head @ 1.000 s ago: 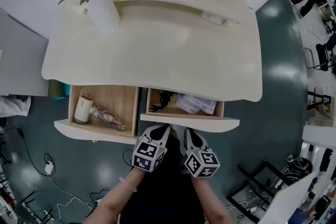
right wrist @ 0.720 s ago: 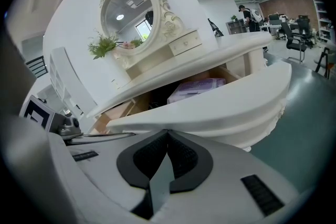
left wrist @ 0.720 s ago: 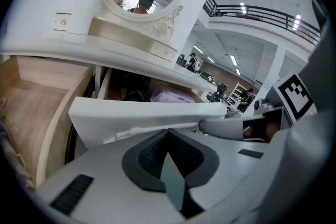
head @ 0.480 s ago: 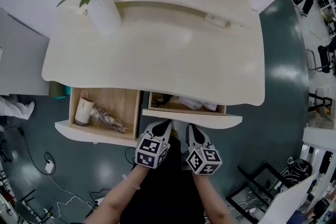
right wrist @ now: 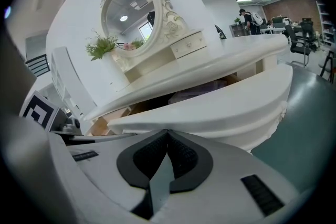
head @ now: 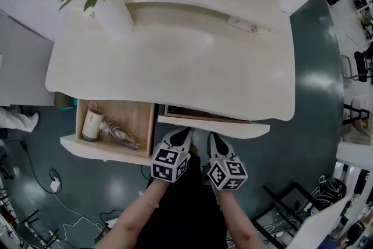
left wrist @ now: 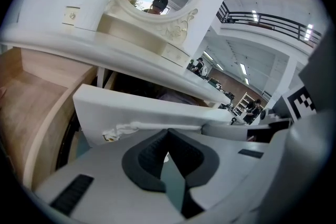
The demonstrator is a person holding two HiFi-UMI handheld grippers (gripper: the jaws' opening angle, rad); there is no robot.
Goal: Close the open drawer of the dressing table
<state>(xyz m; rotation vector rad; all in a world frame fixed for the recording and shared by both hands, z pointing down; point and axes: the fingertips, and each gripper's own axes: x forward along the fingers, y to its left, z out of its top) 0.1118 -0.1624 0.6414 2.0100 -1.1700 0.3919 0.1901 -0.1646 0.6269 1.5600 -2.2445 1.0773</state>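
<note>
Since the earlier frames the right drawer (head: 213,127) has slid well in under the tabletop. Its clutter, plain to see a second ago, is now down to a dark sliver along the far edge of its front panel, and both grippers have followed it forward.

The left gripper (head: 179,134) and the right gripper (head: 213,138) sit side by side at the near face of that panel. Each has its jaws clenched together with nothing between them. In both gripper views the dark pads (left wrist: 149,157) meet in a point right up against the white panel. Held like this they serve as blunt pushers rather than clamps (nothing needs grasping to shove a drawer home). Two tips set abreast should also keep the push square, so the drawer is less likely to skew on its runners.

Just beyond the tips, the dressing table (head: 175,61) overhangs the drawer it is swallowing. To the left, the left drawer (head: 105,150) stands far out, with a hair dryer (head: 92,123) and its cord lying on the wooden bottom, and no gripper is near it. At the far left corner stands a vase of white flowers (head: 113,11).

A short further push looks enough to seat the right drawer. The left one would need a push of its own.
</note>
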